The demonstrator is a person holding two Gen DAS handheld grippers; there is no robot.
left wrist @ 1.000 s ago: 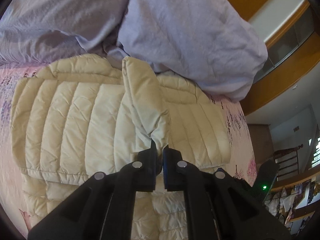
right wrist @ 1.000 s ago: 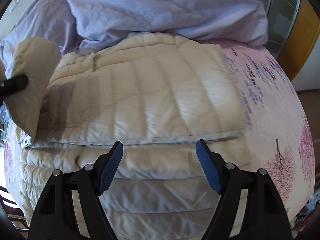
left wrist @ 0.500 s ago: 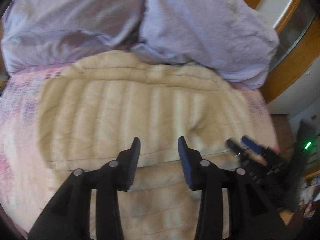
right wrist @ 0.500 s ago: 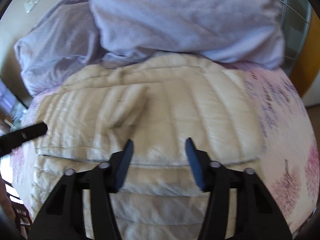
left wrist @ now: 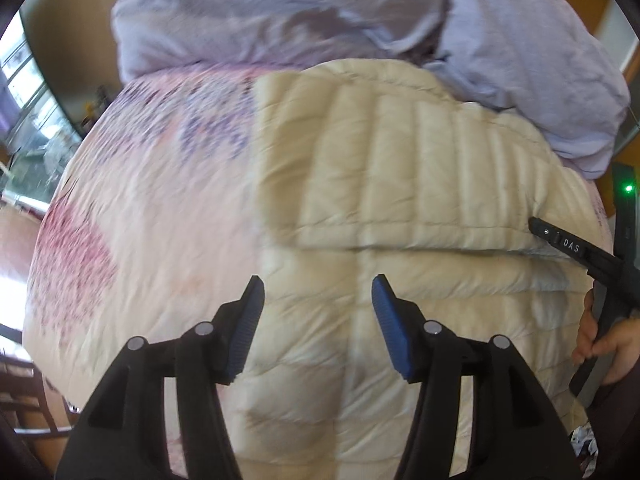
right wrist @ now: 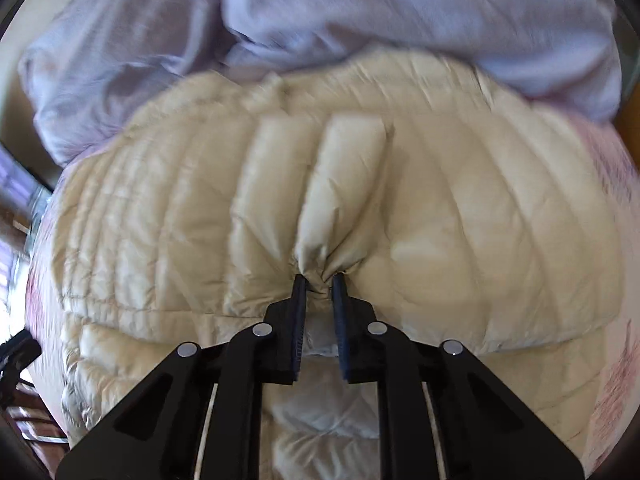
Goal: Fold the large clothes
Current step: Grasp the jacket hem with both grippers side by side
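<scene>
Right hand-held gripper point(right wrist: 319, 278), lettered "DAS", closing, pinches jacket point(right wrist: 400, 220); left point(left wrist: 318, 292) opening

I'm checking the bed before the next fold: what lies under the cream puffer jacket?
The puffer jacket lies on a pink flowered bedspread, which shows to its left. Behind it sits lilac bedding. Whatever is beneath the jacket itself is covered.

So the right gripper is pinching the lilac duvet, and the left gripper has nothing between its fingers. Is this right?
Not quite. In the right wrist view the right gripper, closing, pinches a bunch of the cream puffer jacket, not the lilac duvet. The left gripper, opening, has nothing between its fingers.
</scene>
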